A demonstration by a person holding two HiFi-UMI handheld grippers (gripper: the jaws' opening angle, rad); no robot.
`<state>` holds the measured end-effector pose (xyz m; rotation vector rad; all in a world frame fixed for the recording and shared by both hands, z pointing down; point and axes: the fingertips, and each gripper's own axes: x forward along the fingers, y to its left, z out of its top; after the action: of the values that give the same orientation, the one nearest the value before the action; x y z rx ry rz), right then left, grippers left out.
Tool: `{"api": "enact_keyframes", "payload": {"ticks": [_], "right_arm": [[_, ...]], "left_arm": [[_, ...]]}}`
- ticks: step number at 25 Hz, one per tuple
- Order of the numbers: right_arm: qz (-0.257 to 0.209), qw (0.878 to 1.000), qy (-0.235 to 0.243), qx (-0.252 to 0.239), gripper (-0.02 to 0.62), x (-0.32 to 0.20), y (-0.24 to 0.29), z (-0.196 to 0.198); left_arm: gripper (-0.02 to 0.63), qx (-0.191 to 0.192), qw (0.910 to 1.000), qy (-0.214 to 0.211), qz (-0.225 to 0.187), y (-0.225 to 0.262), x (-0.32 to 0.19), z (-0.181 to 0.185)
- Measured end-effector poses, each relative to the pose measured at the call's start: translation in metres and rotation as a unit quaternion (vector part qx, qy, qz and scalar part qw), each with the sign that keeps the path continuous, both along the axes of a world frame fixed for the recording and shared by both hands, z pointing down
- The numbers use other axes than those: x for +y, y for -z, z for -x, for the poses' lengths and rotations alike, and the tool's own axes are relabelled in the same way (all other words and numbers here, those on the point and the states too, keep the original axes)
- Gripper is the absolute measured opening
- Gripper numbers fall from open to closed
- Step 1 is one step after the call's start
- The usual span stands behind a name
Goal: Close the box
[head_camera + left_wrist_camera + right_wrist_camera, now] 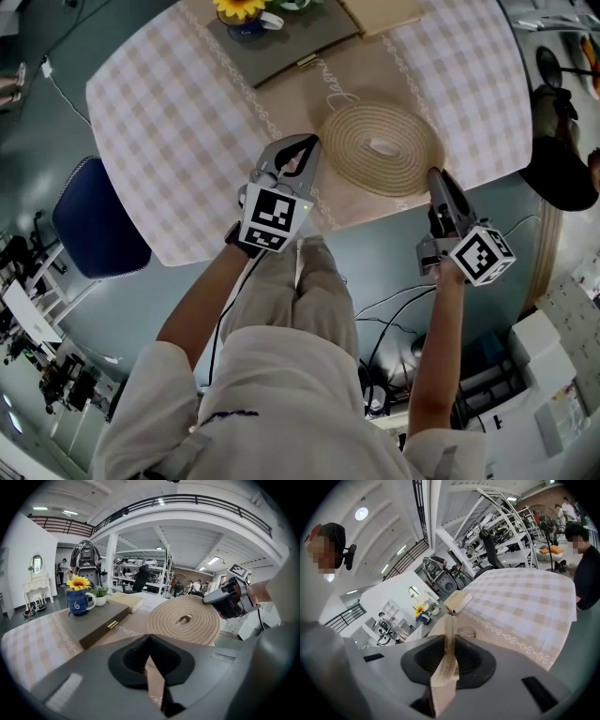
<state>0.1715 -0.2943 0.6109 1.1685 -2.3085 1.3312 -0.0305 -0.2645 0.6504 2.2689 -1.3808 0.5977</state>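
Left tool (150,637): jaws together at the tips, nothing between them. Right tool (449,639): jaws a narrow slit apart, only cloth showing through, nothing gripped.

Both tools hang at the near edge of the tabletop (159,103), one on each side of the round woven mat (380,145) and well apart from either box. Judged a ready pose, not a working one.

Far side: dark box (291,49), lid flat, with a blue mug (248,28) standing on its left part. The mug's weight suggests this lid is not meant to move.

Just beside it to the right is the pale box (380,14). It is partly cut off in the head view, and its lid looks down in the right gripper view. I cannot tell which is the task's box; both read as shut.

Dark box: long axis runs across the tabletop, rising rightward in the head view. The gold latch (307,61) on its long edge faces the mat and the person. The pale box lies roughly parallel.
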Motion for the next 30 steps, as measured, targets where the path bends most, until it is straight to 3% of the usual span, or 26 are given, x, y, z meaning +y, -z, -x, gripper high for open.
{"api": "enact_keyframes", "payload": {"ticks": [8, 16, 26, 30], "right_arm": [[-0.002, 1.0, -0.003, 0.006, 0.071, -0.004, 0.014, -0.005], [0.0, 1.0, -0.008, 0.017, 0.071, -0.003, -0.01, -0.015], [-0.002, 0.999, 0.005, 0.04, 0.071, -0.01, -0.021, -0.01], [0.001, 0.999, 0.012, 0.05, 0.071, -0.015, -0.026, -0.003]], "left_arm": [[0.002, 0.001, 1.0, -0.006, -0.002, 0.017, -0.008, -0.003], [0.002, 0.008, 0.9998, -0.02, -0.007, -0.004, -0.014, -0.021], [0.002, 0.008, 0.9997, -0.021, -0.01, -0.002, -0.022, -0.016], [0.002, 0.024, 0.9996, -0.015, -0.004, 0.002, -0.028, -0.012]]}}
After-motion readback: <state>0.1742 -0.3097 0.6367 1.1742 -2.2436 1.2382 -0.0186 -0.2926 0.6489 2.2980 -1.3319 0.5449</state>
